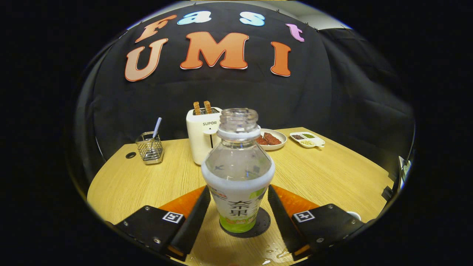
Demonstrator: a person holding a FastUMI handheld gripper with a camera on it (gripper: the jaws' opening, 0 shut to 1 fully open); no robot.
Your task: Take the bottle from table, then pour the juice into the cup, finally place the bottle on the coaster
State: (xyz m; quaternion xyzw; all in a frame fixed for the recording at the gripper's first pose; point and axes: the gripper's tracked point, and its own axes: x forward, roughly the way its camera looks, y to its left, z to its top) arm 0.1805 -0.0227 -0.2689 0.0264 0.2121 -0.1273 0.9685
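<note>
Mostly hidden under the uncapped bottle (237, 173), the coaster (263, 223) peeks out; jaws open around it.

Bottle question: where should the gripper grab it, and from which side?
Grab the bottle around its straight labelled lower body, coming level from the front. It stands upright and uncapped on the coaster, so a sideways squeeze keeps it from tipping. The shoulder above slopes and would slip. The hand-held gripper is open, a finger on each side.
</note>
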